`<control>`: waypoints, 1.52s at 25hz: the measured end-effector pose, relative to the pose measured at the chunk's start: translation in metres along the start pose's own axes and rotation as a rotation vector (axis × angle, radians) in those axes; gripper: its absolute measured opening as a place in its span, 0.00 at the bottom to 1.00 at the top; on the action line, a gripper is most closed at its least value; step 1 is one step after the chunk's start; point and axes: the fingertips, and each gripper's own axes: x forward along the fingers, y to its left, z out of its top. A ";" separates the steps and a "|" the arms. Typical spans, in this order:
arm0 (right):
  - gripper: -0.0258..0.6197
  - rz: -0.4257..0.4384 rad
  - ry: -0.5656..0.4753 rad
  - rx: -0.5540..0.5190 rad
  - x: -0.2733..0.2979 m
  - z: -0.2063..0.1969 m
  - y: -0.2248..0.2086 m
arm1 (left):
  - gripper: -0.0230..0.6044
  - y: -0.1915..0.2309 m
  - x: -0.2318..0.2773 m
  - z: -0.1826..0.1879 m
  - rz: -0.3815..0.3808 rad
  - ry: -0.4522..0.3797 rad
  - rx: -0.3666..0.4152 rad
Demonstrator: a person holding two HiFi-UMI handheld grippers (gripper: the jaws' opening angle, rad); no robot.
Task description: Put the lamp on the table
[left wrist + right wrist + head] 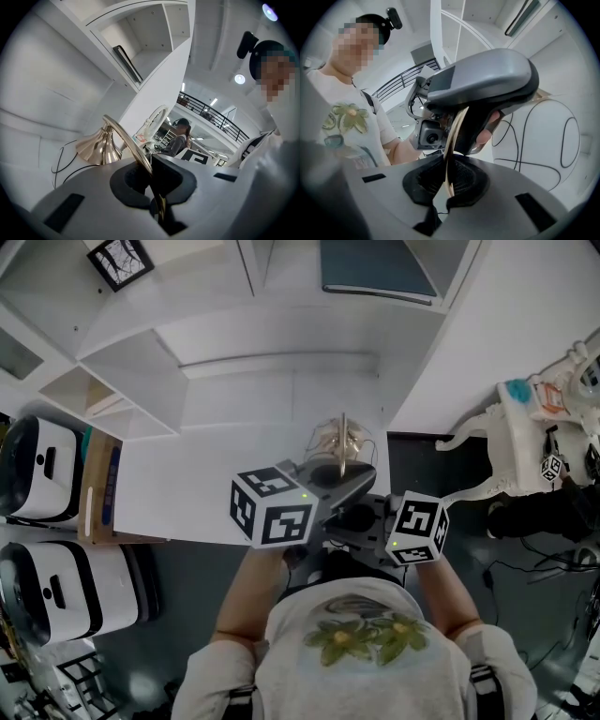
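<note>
The left hand-held gripper [152,183] and the right hand-held gripper [449,180] each clamp the thin curved stem of the brass lamp [342,442]. It sits mid-frame near the white bench's [225,484] right edge. The stem arcs toward the shelves [131,352], flared end [96,150] leading. Bare benchtop lies to the left.

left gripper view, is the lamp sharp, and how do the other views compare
Left gripper view: fisheye bending, dark corners, lamp base sharp with bright glints. Right gripper view: same fisheye, lamp stem soft close up. Head view: even light, no hard shadows.
</note>
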 end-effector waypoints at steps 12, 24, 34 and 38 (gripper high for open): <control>0.09 -0.015 0.005 0.003 0.004 -0.009 0.006 | 0.08 -0.009 -0.004 -0.011 -0.037 -0.014 0.032; 0.09 -0.035 0.014 0.014 0.004 -0.021 0.018 | 0.08 -0.026 -0.005 -0.025 -0.087 -0.018 0.057; 0.09 -0.057 0.027 0.019 0.005 -0.031 0.027 | 0.08 -0.037 -0.006 -0.038 -0.110 -0.007 0.056; 0.09 -0.065 0.025 0.028 0.003 -0.033 0.030 | 0.08 -0.042 -0.005 -0.041 -0.119 -0.010 0.047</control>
